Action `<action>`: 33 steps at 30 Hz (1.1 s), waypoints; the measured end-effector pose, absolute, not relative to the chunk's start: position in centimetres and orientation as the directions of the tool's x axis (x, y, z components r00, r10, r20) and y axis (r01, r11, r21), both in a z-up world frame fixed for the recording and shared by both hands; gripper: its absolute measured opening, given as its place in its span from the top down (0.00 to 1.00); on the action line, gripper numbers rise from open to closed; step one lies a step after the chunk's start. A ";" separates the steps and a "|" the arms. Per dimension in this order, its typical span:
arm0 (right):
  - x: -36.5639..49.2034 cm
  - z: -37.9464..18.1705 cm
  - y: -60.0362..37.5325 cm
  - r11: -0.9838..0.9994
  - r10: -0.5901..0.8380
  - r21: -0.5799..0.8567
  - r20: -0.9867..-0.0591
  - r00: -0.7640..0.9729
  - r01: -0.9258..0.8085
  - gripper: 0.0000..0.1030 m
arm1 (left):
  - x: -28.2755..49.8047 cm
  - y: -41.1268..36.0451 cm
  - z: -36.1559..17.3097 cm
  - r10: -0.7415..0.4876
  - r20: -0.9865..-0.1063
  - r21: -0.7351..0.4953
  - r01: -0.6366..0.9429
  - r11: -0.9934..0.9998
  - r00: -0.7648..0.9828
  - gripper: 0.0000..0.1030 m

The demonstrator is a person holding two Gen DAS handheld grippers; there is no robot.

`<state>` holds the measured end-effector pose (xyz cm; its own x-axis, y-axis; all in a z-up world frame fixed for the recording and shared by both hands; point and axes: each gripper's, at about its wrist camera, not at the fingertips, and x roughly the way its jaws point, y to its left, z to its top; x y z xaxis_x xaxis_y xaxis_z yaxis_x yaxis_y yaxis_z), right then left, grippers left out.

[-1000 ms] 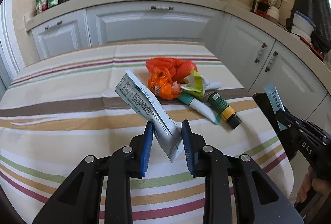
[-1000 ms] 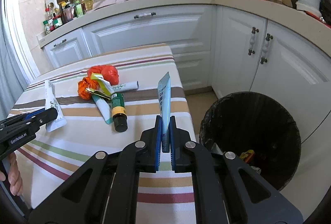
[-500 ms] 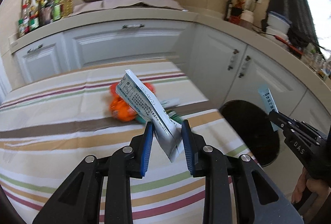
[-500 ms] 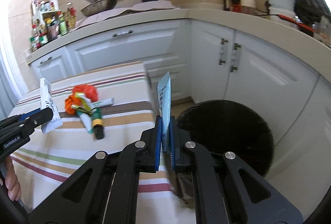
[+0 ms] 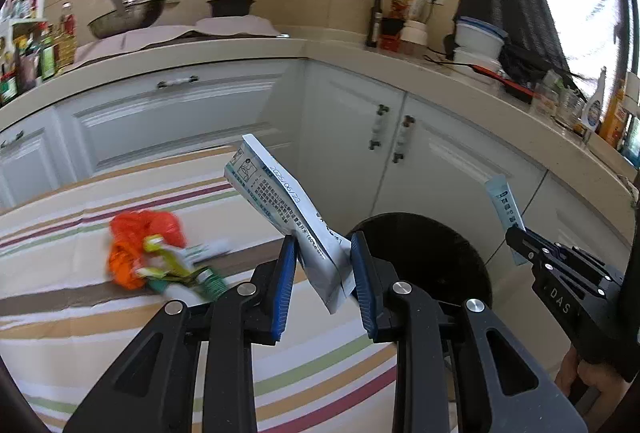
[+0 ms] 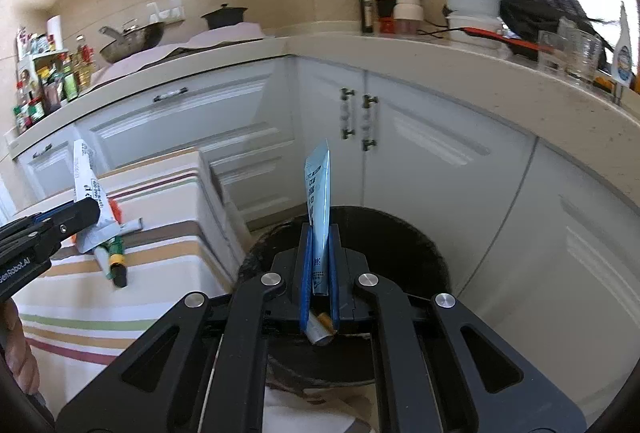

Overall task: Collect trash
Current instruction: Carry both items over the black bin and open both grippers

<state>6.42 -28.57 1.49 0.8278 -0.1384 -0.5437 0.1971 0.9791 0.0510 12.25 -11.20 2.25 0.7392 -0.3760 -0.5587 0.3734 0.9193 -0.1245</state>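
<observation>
My left gripper (image 5: 322,257) is shut on a flattened white tube (image 5: 280,201) and holds it above the striped table's right edge, near the black trash bin (image 5: 432,253). My right gripper (image 6: 319,257) is shut on a light blue tube (image 6: 319,189), upright, over the bin (image 6: 400,233). The blue tube also shows at the right of the left wrist view (image 5: 505,207). The left gripper and white tube show at the left of the right wrist view (image 6: 86,189). More trash lies on the table: orange bags (image 5: 138,245), tubes and a green bottle (image 6: 116,257).
The striped tablecloth (image 5: 80,333) covers the table left of the bin. White cabinets (image 6: 440,161) curve behind the bin under a counter with pans, bottles and containers. Some trash lies inside the bin (image 6: 320,329).
Both grippers have swung right, off the table toward the bin. The right gripper now holds the blue tube over the bin opening; the left follows with the white tube.
</observation>
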 end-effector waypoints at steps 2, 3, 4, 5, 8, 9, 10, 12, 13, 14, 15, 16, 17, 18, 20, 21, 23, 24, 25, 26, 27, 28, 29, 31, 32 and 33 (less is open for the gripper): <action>6.3 1.5 -29.3 0.976 -0.150 0.053 -0.542 0.827 0.211 0.93 | 12.4 -12.0 2.3 -0.386 -0.556 -0.120 0.388 0.914 0.736 0.72; 6.3 1.4 -29.6 0.974 -0.156 0.053 -0.540 0.827 0.219 0.93 | 12.5 -12.4 2.3 -0.389 -0.554 -0.117 0.394 0.912 0.736 0.72; 6.3 1.4 -29.9 0.973 -0.160 0.055 -0.540 0.827 0.224 0.93 | 12.5 -12.9 2.3 -0.394 -0.552 -0.112 0.403 0.908 0.735 0.72; 6.3 1.4 -30.3 0.971 -0.166 0.058 -0.538 0.826 0.233 0.93 | 12.6 -13.3 2.3 -0.398 -0.551 -0.109 0.410 0.906 0.733 0.72; 6.3 1.1 -31.1 0.967 -0.177 0.063 -0.538 0.824 0.248 0.93 | 12.8 -14.4 2.2 -0.408 -0.552 -0.102 0.427 0.899 0.727 0.72; 6.4 1.0 -31.3 0.965 -0.180 0.066 -0.538 0.823 0.254 0.93 | 12.8 -14.7 2.2 -0.411 -0.552 -0.101 0.431 0.897 0.725 0.72; 6.4 1.0 -31.5 0.964 -0.182 0.068 -0.538 0.823 0.257 0.93 | 12.9 -15.0 2.1 -0.413 -0.552 -0.096 0.436 0.895 0.724 0.72; 6.6 0.7 -32.0 0.962 -0.186 0.071 -0.539 0.821 0.265 0.93 | 13.0 -15.6 2.0 -0.415 -0.552 -0.089 0.444 0.892 0.723 0.72; 6.7 0.6 -32.2 0.961 -0.187 0.073 -0.540 0.820 0.267 0.93 | 13.1 -15.9 1.9 -0.416 -0.552 -0.084 0.448 0.890 0.723 0.72; 6.8 0.5 -32.3 0.960 -0.189 0.074 -0.541 0.820 0.270 0.93 | 13.2 -16.2 1.8 -0.417 -0.551 -0.081 0.451 0.889 0.723 0.72; 6.9 0.3 -32.5 0.959 -0.189 0.076 -0.542 0.819 0.272 0.93 | 13.3 -16.4 1.8 -0.417 -0.551 -0.078 0.453 0.888 0.723 0.72; 7.1 0.1 -32.6 0.959 -0.190 0.077 -0.544 0.818 0.274 0.93 | 13.5 -16.8 1.6 -0.417 -0.551 -0.074 0.456 0.887 0.723 0.72; 7.3 0.1 -32.8 0.958 -0.191 0.078 -0.544 0.817 0.277 0.93 | 13.6 -17.0 1.5 -0.417 -0.550 -0.071 0.457 0.887 0.724 0.72; 7.4 -0.1 -33.0 0.957 -0.193 0.080 -0.545 0.816 0.280 0.93 | 13.8 -17.5 1.4 -0.414 -0.550 -0.064 0.458 0.887 0.725 0.72; 7.9 -0.4 -33.5 0.955 -0.195 0.083 -0.550 0.812 0.285 0.93 | 14.0 -18.1 1.2 -0.410 -0.549 -0.052 0.460 0.886 0.728 0.72; 8.1 -0.6 -33.6 0.954 -0.196 0.085 -0.551 0.811 0.288 0.93 | 14.2 -18.3 1.1 -0.409 -0.549 -0.048 0.461 0.886 0.729 0.72; 8.6 -0.9 -34.0 0.952 -0.197 0.087 -0.555 0.808 0.293 0.93 | 14.5 -19.1 0.7 -0.407 -0.552 -0.035 0.468 0.883 0.728 0.72; 8.8 -1.1 -34.2 0.951 -0.200 0.087 -0.556 0.807 0.296 0.93 | 14.7 -19.5 0.6 -0.404 -0.553 -0.028 0.469 0.883 0.729 0.72; 8.9 -1.3 -34.4 0.951 -0.201 0.087 -0.557 0.806 0.297 0.93 | 14.9 -19.8 0.4 -0.401 -0.553 -0.022 0.469 0.883 0.730 0.72; 9.2 -1.5 -34.6 0.950 -0.201 0.089 -0.560 0.804 0.300 0.93 | 15.0 -20.1 0.2 -0.399 -0.554 -0.016 0.470 0.882 0.730 0.72; 9.5 -1.7 -34.8 0.949 -0.202 0.090 -0.562 0.802 0.302 0.93 | 15.3 -20.5 0.0 -0.397 -0.557 -0.011 0.472 0.881 0.729 0.72; 9.7 -1.9 -35.0 0.948 -0.204 0.091 -0.563 0.801 0.305 0.93 | 15.4 -20.8 -0.3 -0.395 -0.561 -0.007 0.473 0.881 0.727 0.72; 9.9 -2.1 -35.1 0.947 -0.205 0.091 -0.564 0.800 0.308 0.92 | 15.6 -21.1 -0.5 -0.392 -0.563 -0.004 0.472 0.882 0.727 0.71; 10.4 -2.6 -35.4 0.945 -0.208 0.092 -0.569 0.796 0.313 0.88 | 16.0 -21.6 -0.9 -0.384 -0.569 0.007 0.472 0.882 0.727 0.71; 10.5 -2.8 -35.5 0.944 -0.210 0.093 -0.571 0.794 0.317 0.86 | 16.3 -22.0 -1.2 -0.374 -0.571 0.021 0.469 0.883 0.731 0.70; 10.8 -3.0 -35.7 0.942 -0.212 0.095 -0.573 0.792 0.321 0.82 | 16.5 -22.3 -1.4 -0.364 -0.576 0.034 0.467 0.884 0.732 0.69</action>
